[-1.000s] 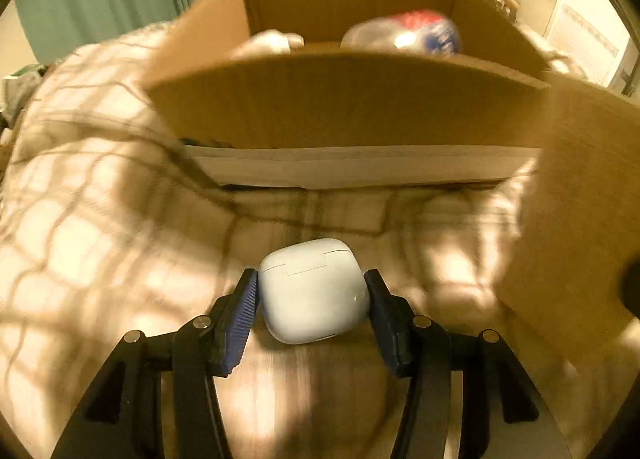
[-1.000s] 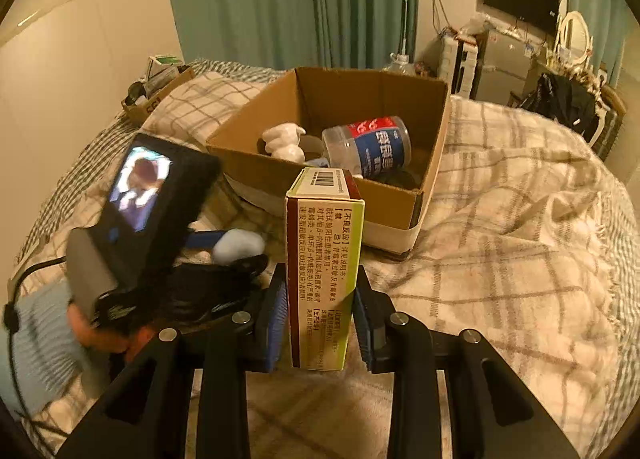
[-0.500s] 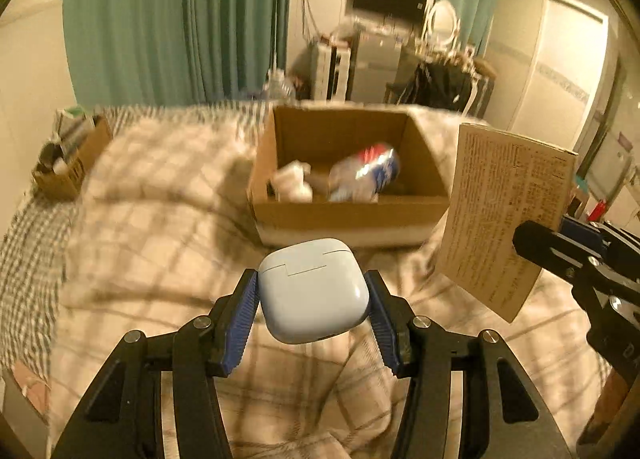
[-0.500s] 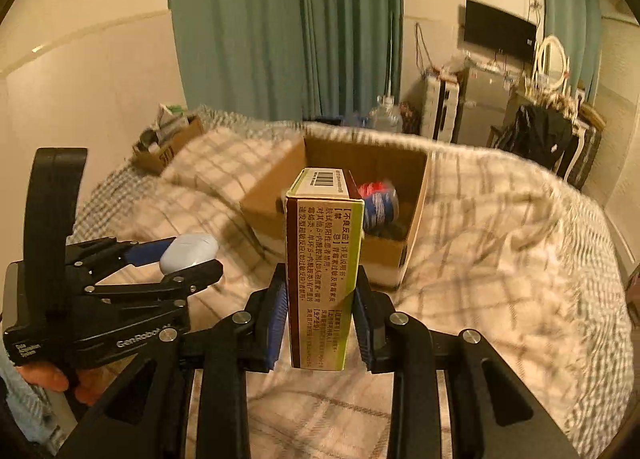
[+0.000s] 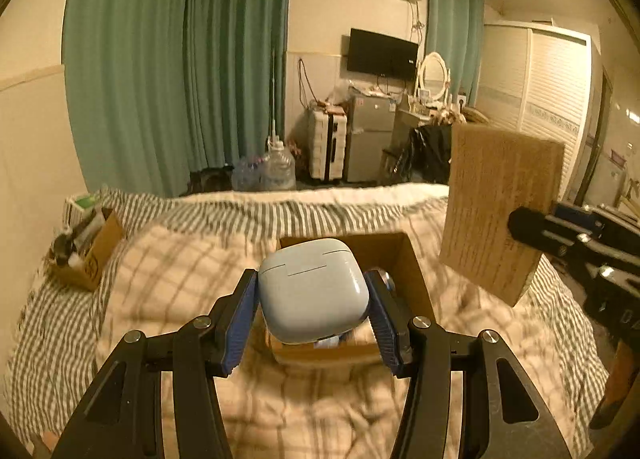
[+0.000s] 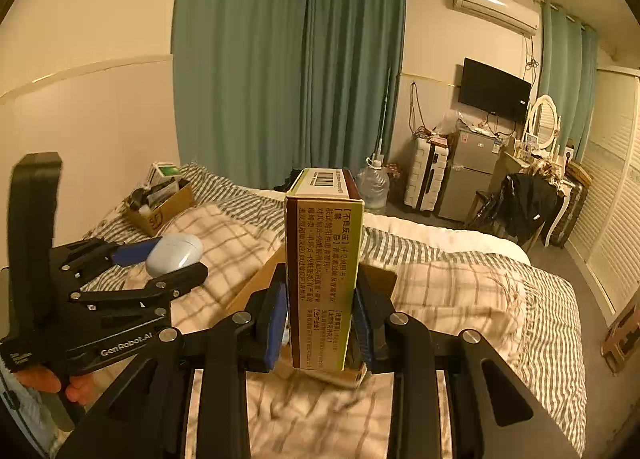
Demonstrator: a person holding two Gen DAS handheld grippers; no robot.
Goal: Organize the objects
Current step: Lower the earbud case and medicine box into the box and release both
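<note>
Both grippers had risen well above the box (image 5: 404, 259); left jaws clamped the case (image 5: 314, 291); right jaws clamped the carton (image 6: 322, 283); neither item yet stowed.

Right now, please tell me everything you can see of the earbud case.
The earbud case is a small, rounded, pale blue-white box of smooth glossy plastic, with a lid seam across its upper part; the lid looks closed. The left gripper holds it by two opposite sides between blue ribbed pads, lifted in the air above the bed, in front of the cardboard box. Nothing else touches it.
</note>
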